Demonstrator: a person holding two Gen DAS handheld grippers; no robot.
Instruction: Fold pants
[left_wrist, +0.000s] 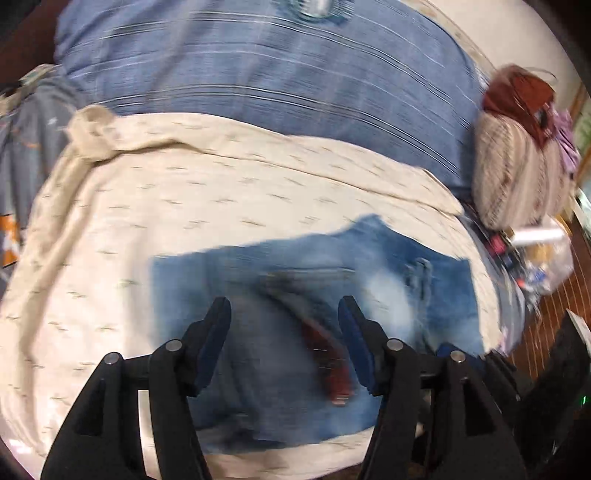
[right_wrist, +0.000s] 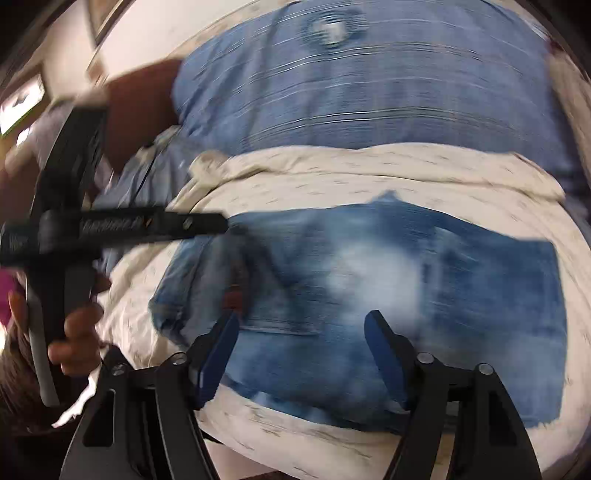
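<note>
From my remote seat, both feeds come through smeared with motion blur. Nearest the left wrist camera, my left tongs stand apart with nothing between the blue pads, poised above the pants rather than touching them. In the right wrist view my right tongs gape wider, also empty, with denim showing through the gap between the pads. No earlier picture is at hand for comparison.

The pants, blue jeans with a pale faded patch, lie folded into a rough rectangle on a cream bedspread flecked with small dark dashes. A red-brown strip lies on the denim just ahead of the left tongs; I cannot tell what it is through the blur. One corner of the fold pokes up at the far edge.

At the left of the right wrist view, a person's hand grips the handle of the other black gripper body, which reaches across toward the near left end of the jeans.

Beyond the cream bedspread, a blue striped cover spreads over the rest of the bed, a round pale mark near its far edge. Off to the right in the left wrist view sit a striped beige bundle topped with dark red fabric, and some small clutter beside a wood-patterned floor
</note>
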